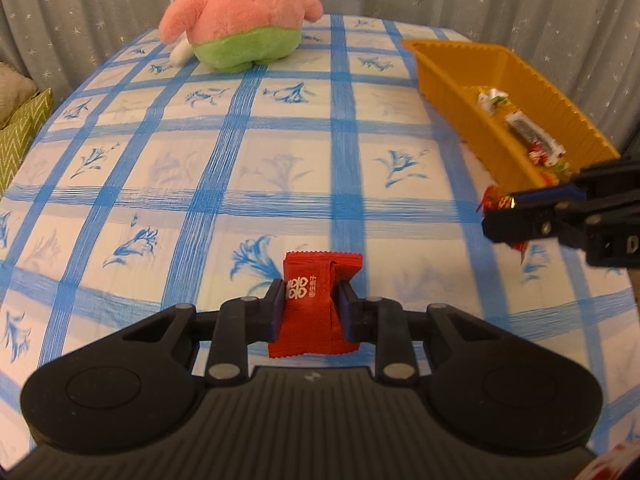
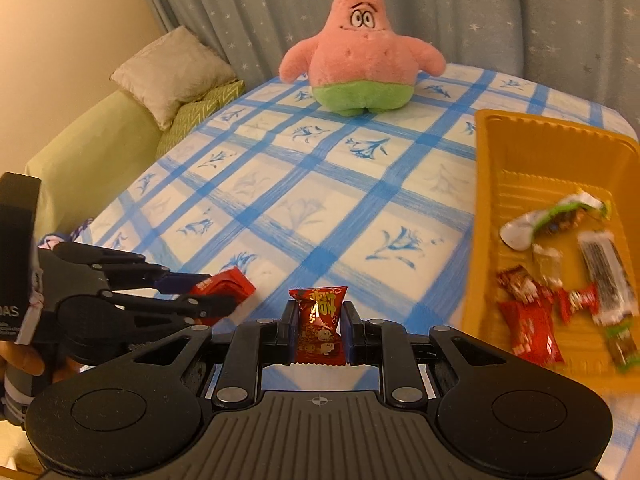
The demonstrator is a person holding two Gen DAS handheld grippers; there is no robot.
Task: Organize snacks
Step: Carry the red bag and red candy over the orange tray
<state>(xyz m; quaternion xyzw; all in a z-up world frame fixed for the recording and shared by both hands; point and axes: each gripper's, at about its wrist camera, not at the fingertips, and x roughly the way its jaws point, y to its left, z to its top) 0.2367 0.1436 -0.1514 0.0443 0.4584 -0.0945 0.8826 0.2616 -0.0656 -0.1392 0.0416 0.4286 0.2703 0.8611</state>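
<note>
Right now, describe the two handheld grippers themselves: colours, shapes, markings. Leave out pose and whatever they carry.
Both are matt black plastic. The left gripper and right gripper each have a ribbed body, two rounded lobes with circular discs, silver pivot pins on the linkage bars, and dark blue pads on the fingers. A small pale emblem marks each ribbed top. Seen from the side, the right gripper shows white lettering, only partly legible.

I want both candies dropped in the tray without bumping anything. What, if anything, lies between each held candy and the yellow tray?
Nothing visible. Bare tablecloth separates the right gripper's candy from the yellow tray. The left gripper's red packet has only the right gripper nearby.
</note>
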